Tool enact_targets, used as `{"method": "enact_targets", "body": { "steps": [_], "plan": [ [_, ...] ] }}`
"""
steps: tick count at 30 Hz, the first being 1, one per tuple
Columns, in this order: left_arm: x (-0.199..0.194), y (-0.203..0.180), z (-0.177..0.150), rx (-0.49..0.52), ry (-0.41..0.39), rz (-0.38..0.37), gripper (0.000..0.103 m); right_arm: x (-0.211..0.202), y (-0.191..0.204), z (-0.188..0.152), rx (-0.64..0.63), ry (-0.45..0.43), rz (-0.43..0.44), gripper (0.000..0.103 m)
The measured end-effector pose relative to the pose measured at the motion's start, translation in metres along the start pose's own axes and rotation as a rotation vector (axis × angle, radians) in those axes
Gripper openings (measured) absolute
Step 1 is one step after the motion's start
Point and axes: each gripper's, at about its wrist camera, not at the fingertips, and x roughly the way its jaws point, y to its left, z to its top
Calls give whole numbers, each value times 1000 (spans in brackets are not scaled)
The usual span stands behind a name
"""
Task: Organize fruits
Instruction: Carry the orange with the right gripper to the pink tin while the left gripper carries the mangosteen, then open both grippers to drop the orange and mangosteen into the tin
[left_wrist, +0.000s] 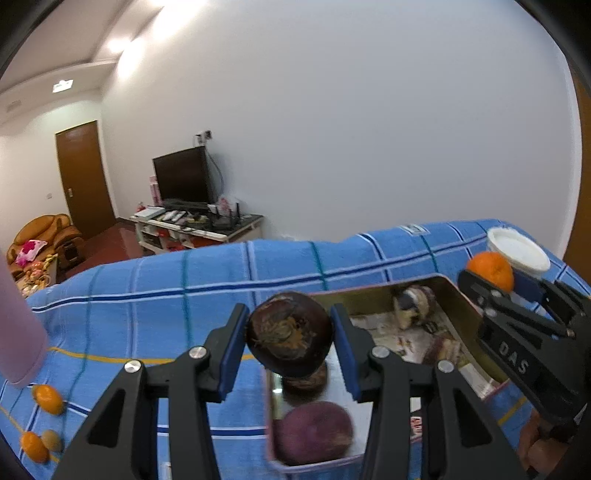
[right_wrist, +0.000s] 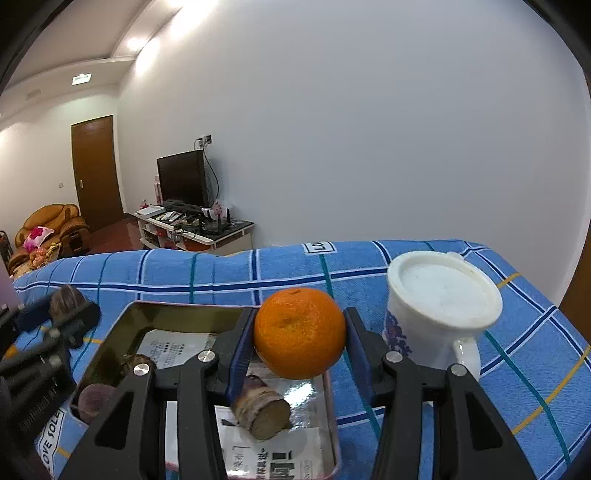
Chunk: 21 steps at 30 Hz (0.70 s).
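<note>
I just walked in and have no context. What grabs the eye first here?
Each gripper holds a fruit over the tin on the blue checked cloth: the left gripper a dark brown fruit, the right gripper an orange. A white mug stands just right of the tin.

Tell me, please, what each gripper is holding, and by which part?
The left gripper clamps a dark brown round fruit across its sides; the right gripper clamps an orange across its sides.
</note>
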Motion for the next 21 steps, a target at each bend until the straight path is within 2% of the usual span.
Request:
{"method": "enact_targets", "body": {
  "steps": [7,21],
  "plan": [
    [18,-20,-10,44,70,-4,47,17,1,-4,53,82,87,49],
    [27,-15,-9,16,119,5,47,33,15,-11,30,160,127,50]
  ]
}}
